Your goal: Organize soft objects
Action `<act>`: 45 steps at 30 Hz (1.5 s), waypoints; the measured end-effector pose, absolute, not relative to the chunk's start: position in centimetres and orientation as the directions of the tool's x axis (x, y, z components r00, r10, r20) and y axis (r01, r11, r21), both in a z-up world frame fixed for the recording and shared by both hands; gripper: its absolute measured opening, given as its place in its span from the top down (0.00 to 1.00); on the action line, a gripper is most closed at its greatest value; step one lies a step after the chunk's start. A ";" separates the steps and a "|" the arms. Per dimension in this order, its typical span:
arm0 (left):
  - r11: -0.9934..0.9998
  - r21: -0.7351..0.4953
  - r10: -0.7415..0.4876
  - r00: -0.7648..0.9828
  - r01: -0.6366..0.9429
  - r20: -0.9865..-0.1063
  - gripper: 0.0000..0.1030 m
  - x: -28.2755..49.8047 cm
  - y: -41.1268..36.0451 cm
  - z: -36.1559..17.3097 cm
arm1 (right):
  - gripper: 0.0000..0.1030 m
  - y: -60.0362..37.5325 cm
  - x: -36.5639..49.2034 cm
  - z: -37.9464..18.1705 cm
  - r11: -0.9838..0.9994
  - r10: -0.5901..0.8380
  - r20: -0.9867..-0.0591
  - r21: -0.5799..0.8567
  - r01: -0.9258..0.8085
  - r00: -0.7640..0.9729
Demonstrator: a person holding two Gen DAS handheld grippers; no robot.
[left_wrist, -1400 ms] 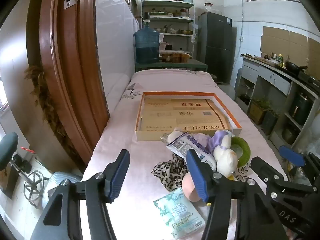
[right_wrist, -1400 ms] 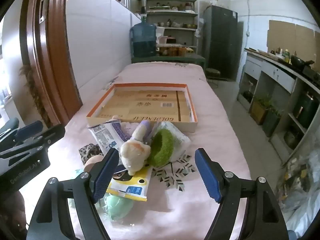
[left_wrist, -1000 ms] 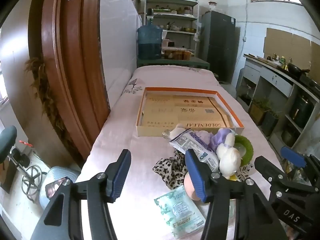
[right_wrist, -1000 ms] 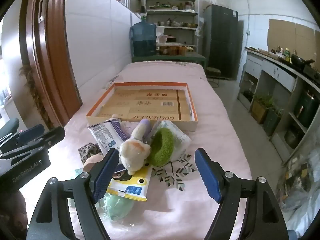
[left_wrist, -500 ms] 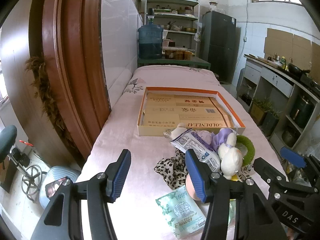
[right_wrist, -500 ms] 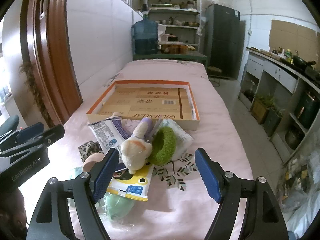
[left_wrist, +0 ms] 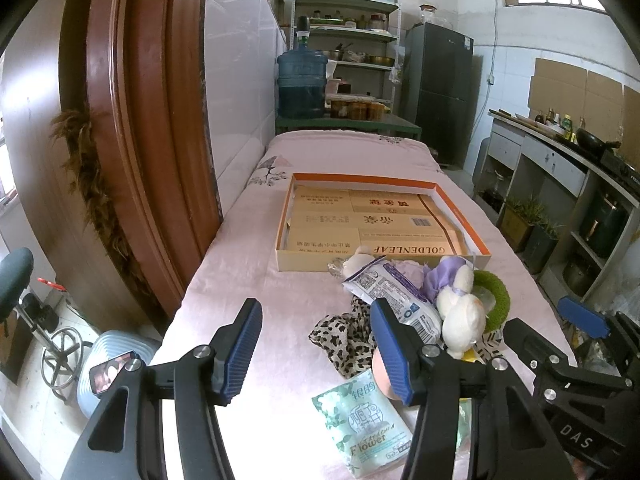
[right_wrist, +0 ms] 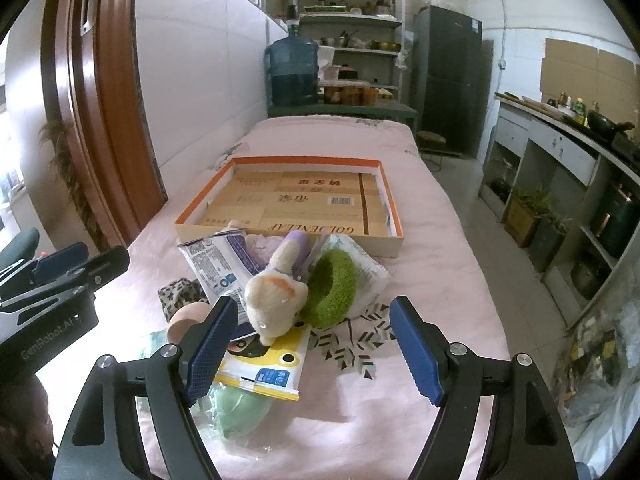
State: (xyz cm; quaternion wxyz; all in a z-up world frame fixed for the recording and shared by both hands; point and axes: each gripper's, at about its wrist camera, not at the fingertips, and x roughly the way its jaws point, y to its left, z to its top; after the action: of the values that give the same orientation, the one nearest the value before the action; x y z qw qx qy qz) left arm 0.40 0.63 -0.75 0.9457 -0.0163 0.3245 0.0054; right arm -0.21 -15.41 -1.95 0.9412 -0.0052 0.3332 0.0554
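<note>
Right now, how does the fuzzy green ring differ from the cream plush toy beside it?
The fuzzy green ring is moss green with an open hole; the cream plush toy is a solid, pale lump with an orange patch. The ring leans on a white packet, while the toy lies on a yellow packet. Both look soft and sit in the pile before the shallow cardboard box.

In the right wrist view the green soft ball (right_wrist: 236,410) lies half hidden under the yellow packet (right_wrist: 266,364) and behind the gripper's left finger. The peach ball (right_wrist: 186,317) is partly covered too. The small print on the white snack packet (left_wrist: 394,292) is too small to read.
</note>
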 end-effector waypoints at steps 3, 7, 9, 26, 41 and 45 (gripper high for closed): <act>0.999 -0.026 0.001 0.790 -0.022 -0.614 0.45 0.4 0.6 -0.8 | 0.23 -15.4 -0.2 -1.9 0.994 0.102 -0.629 0.029 -0.108 0.771; 0.999 -0.028 0.001 0.788 -0.023 -0.615 0.45 0.3 0.7 -0.7 | 0.23 -15.5 -0.3 -2.0 0.993 0.105 -0.633 0.032 -0.110 0.767; 0.999 -0.030 -0.001 0.788 -0.021 -0.616 0.45 0.3 0.7 -0.8 | 0.23 -15.5 -0.3 -2.0 0.993 0.105 -0.633 0.032 -0.110 0.767; 0.999 -0.033 -0.003 0.786 -0.022 -0.619 0.45 -0.1 0.6 -1.5 | 0.23 -15.5 -0.3 -2.2 0.993 0.107 -0.643 0.036 -0.109 0.758; 0.999 -0.039 -0.007 0.779 -0.022 -0.626 0.45 0.0 0.5 -2.1 | 0.23 -15.5 -0.3 -2.3 0.993 0.107 -0.644 0.036 -0.109 0.757; 0.999 -0.040 -0.009 0.778 -0.021 -0.628 0.45 -0.1 0.4 -2.2 | 0.23 -15.5 -0.2 -2.4 0.993 0.107 -0.647 0.037 -0.109 0.755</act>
State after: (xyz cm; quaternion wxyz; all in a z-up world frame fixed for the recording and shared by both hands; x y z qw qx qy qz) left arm -0.07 0.40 -2.20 0.9426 -0.0225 0.3331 0.0033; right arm -0.18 -15.48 -2.44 0.9366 -0.0015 0.3455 0.0577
